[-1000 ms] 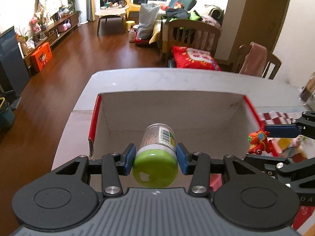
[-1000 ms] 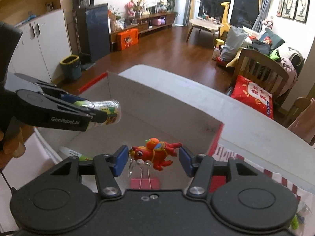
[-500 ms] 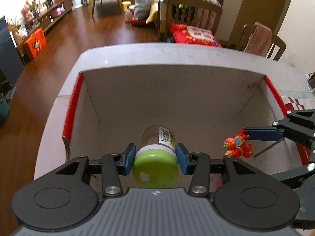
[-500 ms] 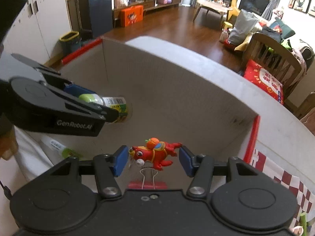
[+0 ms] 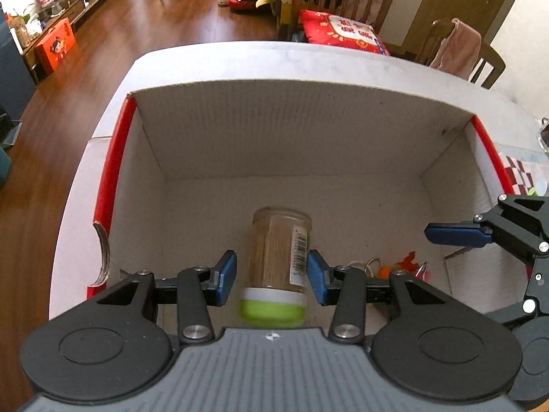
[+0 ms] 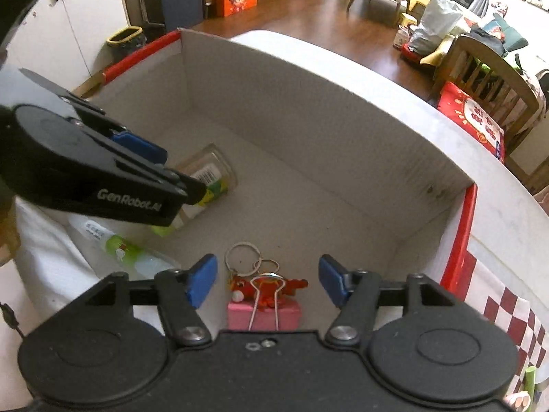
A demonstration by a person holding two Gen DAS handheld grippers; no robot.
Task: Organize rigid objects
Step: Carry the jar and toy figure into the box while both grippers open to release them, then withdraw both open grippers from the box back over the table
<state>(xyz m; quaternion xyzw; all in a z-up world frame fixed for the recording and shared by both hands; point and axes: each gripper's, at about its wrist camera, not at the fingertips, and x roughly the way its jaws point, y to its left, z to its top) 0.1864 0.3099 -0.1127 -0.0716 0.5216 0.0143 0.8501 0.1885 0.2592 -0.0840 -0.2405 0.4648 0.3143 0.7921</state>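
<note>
Your left gripper (image 5: 271,276) has its blue pads (image 5: 227,277) spread apart, with a gap on each side of the jar (image 5: 278,257), so it grips nothing. The jar, with a green lid toward you, lies on its side on the floor of the cardboard box (image 5: 308,130). Your right gripper (image 6: 267,283) is also wide apart and holds nothing. Just under it, the red toy keychain (image 6: 264,285) lies on the box floor, touching a pink binder clip (image 6: 264,314). To the left of these lies a clear tube with a green label (image 6: 120,249), near the box wall. Beyond the box stands a wooden chair with a red cushion (image 5: 343,32).
</note>
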